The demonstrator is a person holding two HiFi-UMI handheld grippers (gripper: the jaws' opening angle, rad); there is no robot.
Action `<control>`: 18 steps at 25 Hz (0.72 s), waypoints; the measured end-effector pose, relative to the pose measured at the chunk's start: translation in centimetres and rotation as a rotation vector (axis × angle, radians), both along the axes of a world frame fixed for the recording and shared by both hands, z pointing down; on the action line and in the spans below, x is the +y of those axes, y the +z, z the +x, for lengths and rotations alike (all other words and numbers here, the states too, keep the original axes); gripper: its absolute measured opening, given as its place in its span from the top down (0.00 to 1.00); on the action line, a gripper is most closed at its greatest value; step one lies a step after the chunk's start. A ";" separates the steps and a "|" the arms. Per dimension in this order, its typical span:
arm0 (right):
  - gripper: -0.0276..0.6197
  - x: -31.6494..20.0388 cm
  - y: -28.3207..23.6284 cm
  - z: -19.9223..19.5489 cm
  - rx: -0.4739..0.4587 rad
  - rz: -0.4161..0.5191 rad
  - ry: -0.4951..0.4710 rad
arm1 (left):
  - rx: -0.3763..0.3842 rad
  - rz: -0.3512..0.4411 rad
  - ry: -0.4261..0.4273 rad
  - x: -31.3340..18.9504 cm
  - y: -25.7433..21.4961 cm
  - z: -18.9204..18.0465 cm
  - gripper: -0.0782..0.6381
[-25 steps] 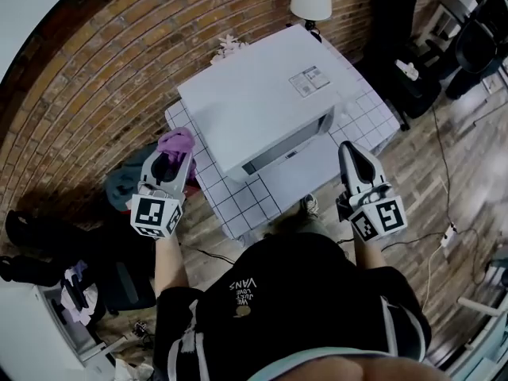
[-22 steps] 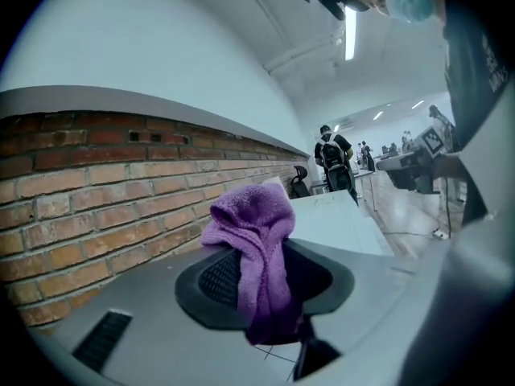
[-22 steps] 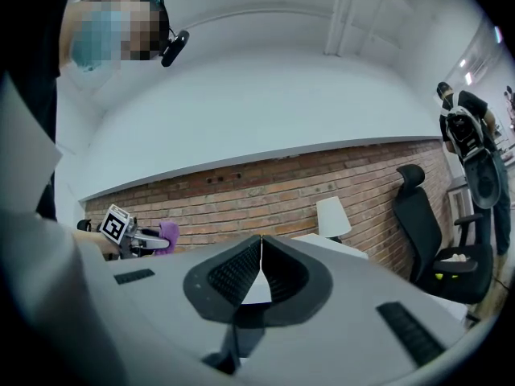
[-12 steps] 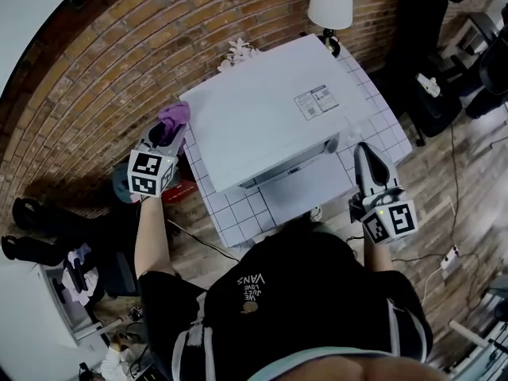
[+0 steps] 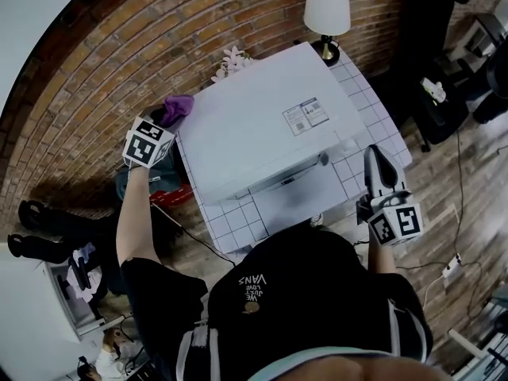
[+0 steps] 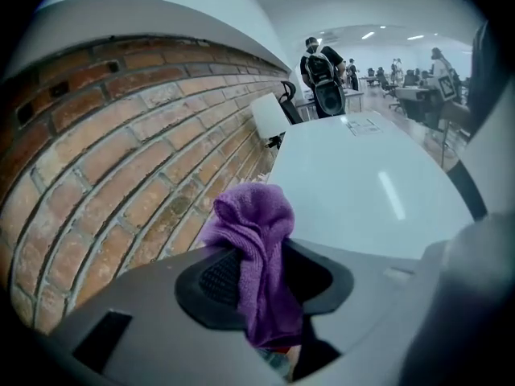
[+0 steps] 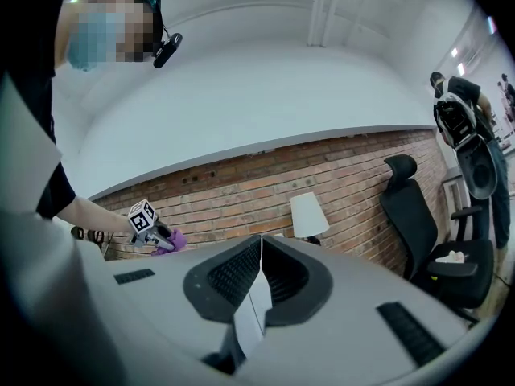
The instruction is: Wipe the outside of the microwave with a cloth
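A white microwave (image 5: 262,125) stands on a white tiled table (image 5: 238,213), its door facing me. My left gripper (image 5: 163,116) is shut on a purple cloth (image 5: 177,106) at the microwave's back left corner, close to the brick wall. In the left gripper view the purple cloth (image 6: 253,252) bunches out between the jaws, with the microwave's white top (image 6: 362,183) stretching ahead. My right gripper (image 5: 375,159) hangs shut and empty beside the microwave's right front corner. From the right gripper view, the left gripper (image 7: 149,225) and the purple cloth (image 7: 174,240) show far off.
A white table lamp (image 5: 327,10) stands behind the microwave on the right, and a small white flower (image 5: 230,58) sits at the back. Brick wall (image 5: 103,70) runs close behind. Bags and shoes (image 5: 48,228) lie on the floor at left; a black office chair (image 7: 426,232) stands at right.
My left gripper has carried the purple cloth up and away from me, from the table's left side to the microwave's back left corner. The right gripper has shifted slightly right.
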State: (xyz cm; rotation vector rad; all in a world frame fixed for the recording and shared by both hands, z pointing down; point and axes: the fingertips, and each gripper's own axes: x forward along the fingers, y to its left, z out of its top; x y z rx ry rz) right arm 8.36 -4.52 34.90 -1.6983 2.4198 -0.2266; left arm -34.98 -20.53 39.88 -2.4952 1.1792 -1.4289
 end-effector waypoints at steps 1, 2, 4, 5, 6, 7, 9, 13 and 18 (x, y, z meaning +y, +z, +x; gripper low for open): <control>0.95 -0.3 0.0 0.4 -0.004 -0.001 -0.001 | -0.029 -0.020 0.008 -0.2 0.1 0.4 0.69; 0.95 -0.6 0.1 0.7 -0.007 -0.002 -0.003 | -0.059 -0.039 0.018 -0.5 0.2 0.8 0.69; 0.95 -1.1 0.2 1.3 -0.014 -0.003 -0.009 | -0.113 -0.065 0.044 -1.0 0.2 2.0 0.69; 0.95 -1.4 0.2 1.6 -0.017 -0.005 -0.013 | -0.133 -0.074 0.059 -1.3 0.3 2.7 0.69; 0.95 -1.6 0.4 1.9 -0.021 -0.006 -0.016 | -0.150 -0.082 0.075 -1.6 0.3 3.6 0.69; 0.95 -1.8 0.5 2.3 -0.025 -0.008 -0.019 | -0.165 -0.087 0.091 -1.9 0.3 4.6 0.69; 0.95 -2.2 0.7 3.1 -0.033 -0.010 -0.023 | -0.185 -0.091 0.123 -2.7 0.4 6.8 0.69; 0.95 -2.8 1.3 5.0 -0.047 -0.017 -0.022 | -0.216 -0.100 0.204 -4.4 0.3 12.3 0.69; 0.95 -3.2 1.8 7.9 -0.073 -0.033 0.006 | -0.268 -0.096 0.308 -6.8 0.9 19.2 0.69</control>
